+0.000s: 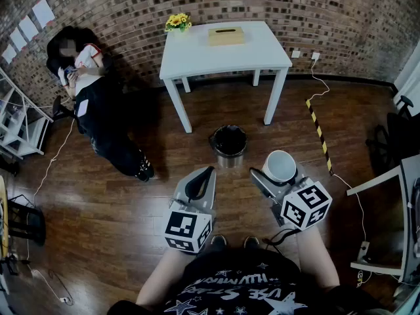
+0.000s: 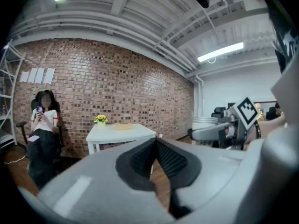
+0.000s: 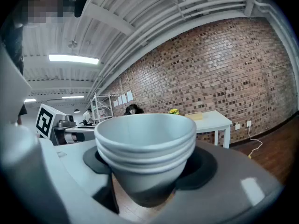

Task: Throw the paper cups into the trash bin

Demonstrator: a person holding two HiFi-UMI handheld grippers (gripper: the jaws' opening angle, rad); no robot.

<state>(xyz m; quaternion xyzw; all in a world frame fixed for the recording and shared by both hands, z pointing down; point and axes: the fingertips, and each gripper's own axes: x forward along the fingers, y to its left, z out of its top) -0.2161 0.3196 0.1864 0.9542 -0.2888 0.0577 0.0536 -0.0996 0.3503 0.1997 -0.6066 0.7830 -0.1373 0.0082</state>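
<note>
A stack of white paper cups point(image 1: 281, 165) point(image 3: 145, 148) stands upright between the jaws of my right gripper point(image 1: 275, 176), which is shut on it. The stack also shows in the left gripper view point(image 2: 205, 123). A round metal trash bin point(image 1: 229, 143) with a dark inside stands on the wooden floor, just ahead and left of the cups. My left gripper point(image 1: 202, 184) hovers beside the right one with its pads point(image 2: 156, 158) touching and nothing between them.
A white table point(image 1: 197, 54) with a yellow flower pot point(image 1: 177, 23) and a tan box point(image 1: 226, 35) stands against the brick wall beyond the bin. A seated person point(image 1: 98, 97) is at the left. A white shelf point(image 1: 20, 123) and cables line the edges.
</note>
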